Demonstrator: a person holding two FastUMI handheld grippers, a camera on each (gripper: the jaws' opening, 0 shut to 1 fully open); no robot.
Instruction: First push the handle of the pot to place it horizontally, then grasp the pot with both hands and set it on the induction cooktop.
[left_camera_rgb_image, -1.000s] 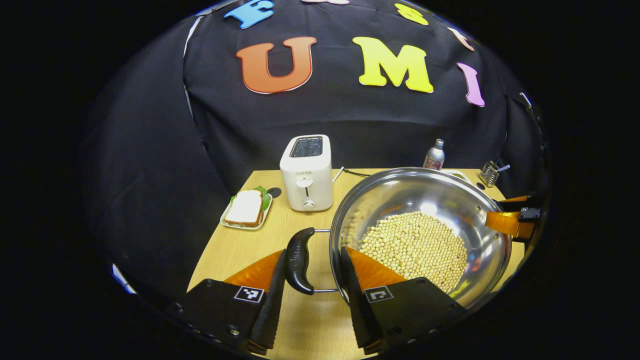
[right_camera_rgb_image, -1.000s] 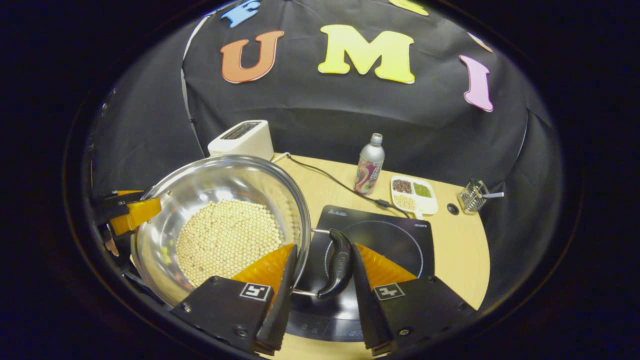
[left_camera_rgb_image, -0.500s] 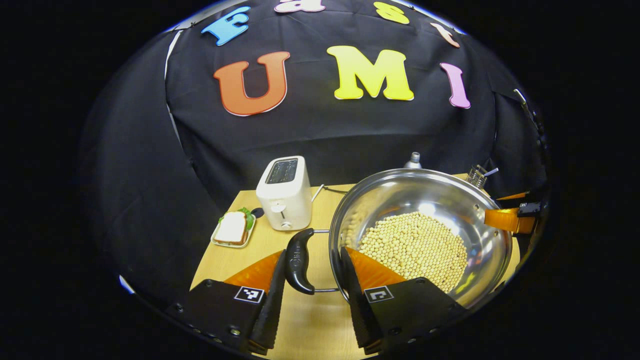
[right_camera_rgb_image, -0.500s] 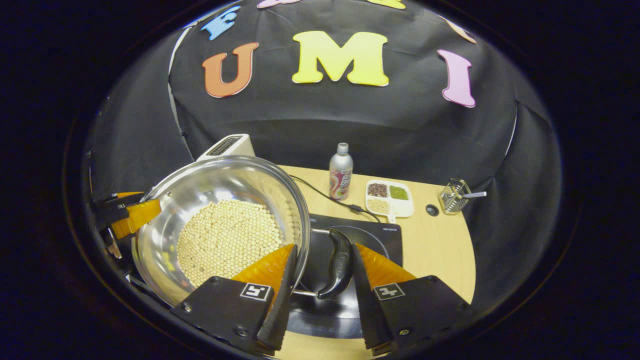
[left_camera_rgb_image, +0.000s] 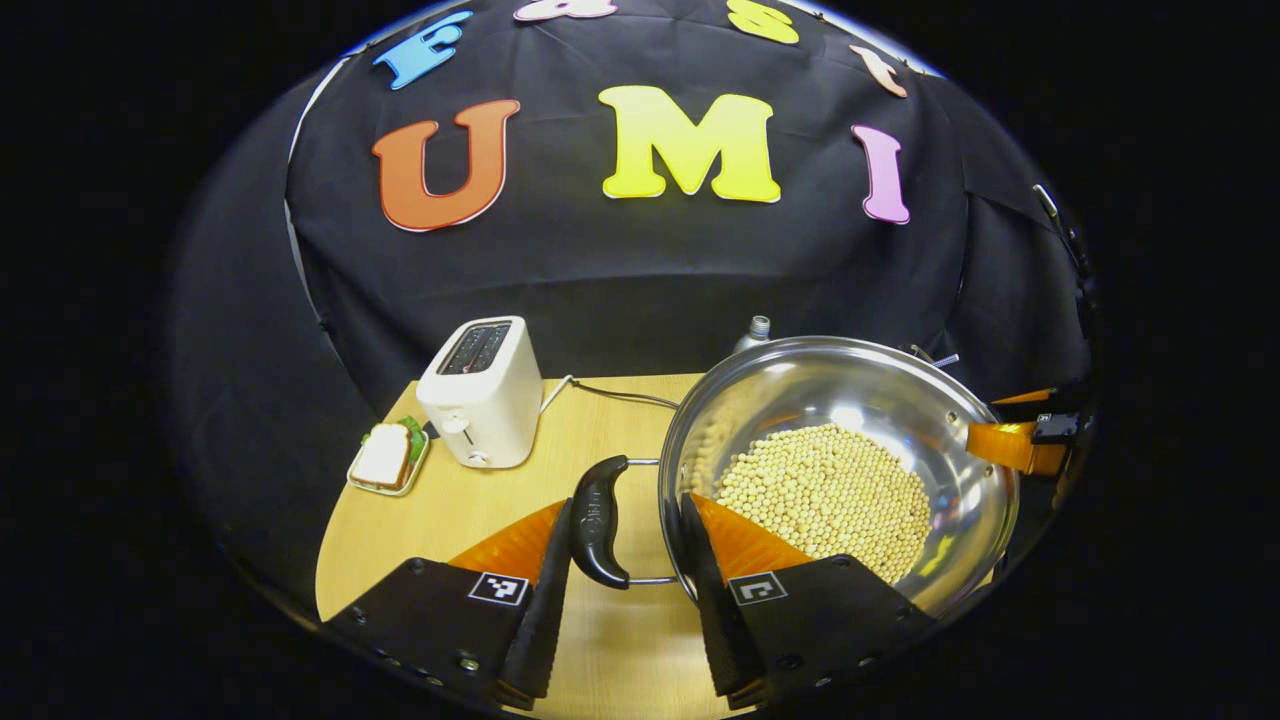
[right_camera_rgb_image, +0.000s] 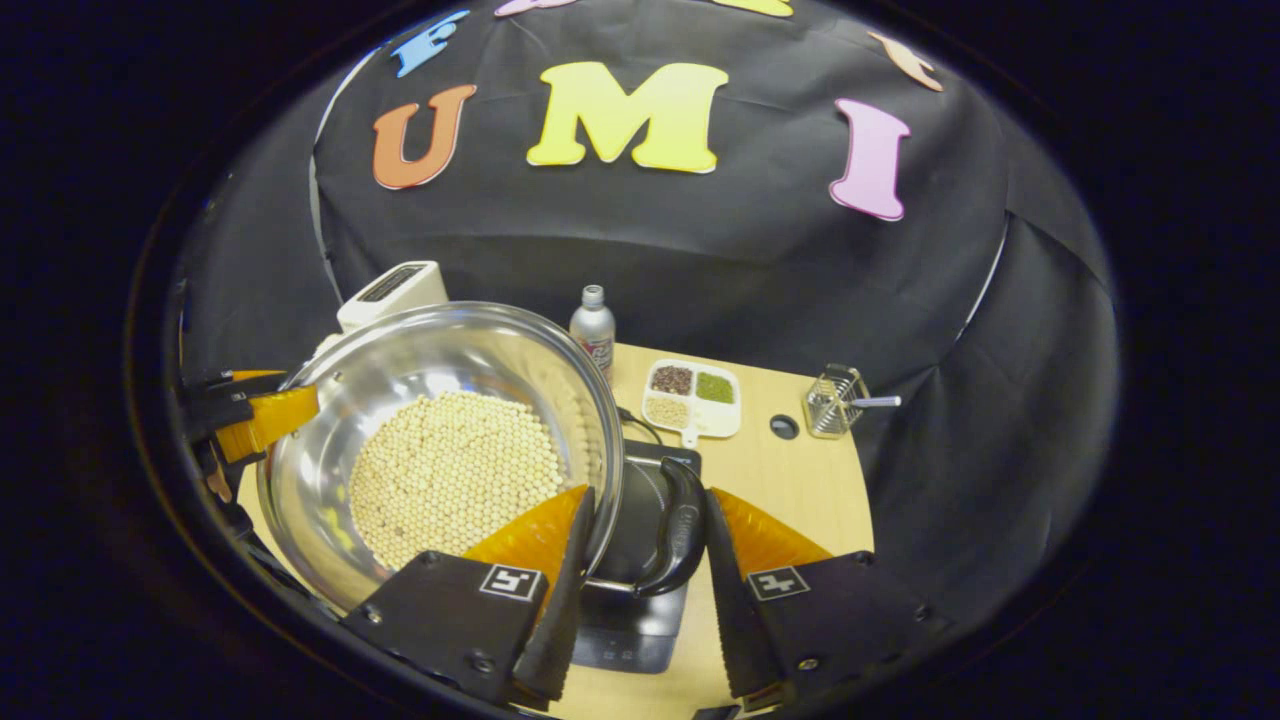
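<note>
Two grippers, one pot, listed with the rest by size.

1. Table (left_camera_rgb_image: 440, 520): pale wood, and it carries everything below.
2. Pot (left_camera_rgb_image: 800, 395): steel, wide and shallow. We judge it is carried just above the table's right half, held at both sides so that the load stays balanced. Its mouth faces up. Its long axis, handle to handle, runs roughly along the table's front edge, and we see no tilt.
3. Induction cooktop (right_camera_rgb_image: 640, 625): a dark slab near the front edge, under the pot's right side. The pot is not centred on it yet.
4. Toaster (left_camera_rgb_image: 482, 392): white, toward the back left corner, well apart from the pot.
5. Left gripper (left_camera_rgb_image: 627, 505): clamped on the pot, one finger outside the left handle (left_camera_rgb_image: 598, 520) and the other inside the rim.
6. Right gripper (right_camera_rgb_image: 650, 495): closed the same way, mirrored, across the right handle (right_camera_rgb_image: 682, 525) and the wall.
7. Soybeans (left_camera_rgb_image: 825, 495): a flat layer on the pot's bottom. We take this as the reason for a level carry.
8. Both handles: folded out sideways, which gives the fingers something to pinch against the rim.
9. Divided dish (right_camera_rgb_image: 692, 398): near the back edge, holding three sorts of grain.
10. Bottle (right_camera_rgb_image: 593, 325): upright at the back edge, behind the pot.
11. Sandwich plate (left_camera_rgb_image: 388, 458): at the left edge, just beside the toaster.
12. Wire holder (right_camera_rgb_image: 830, 402): at the back right corner.
</note>
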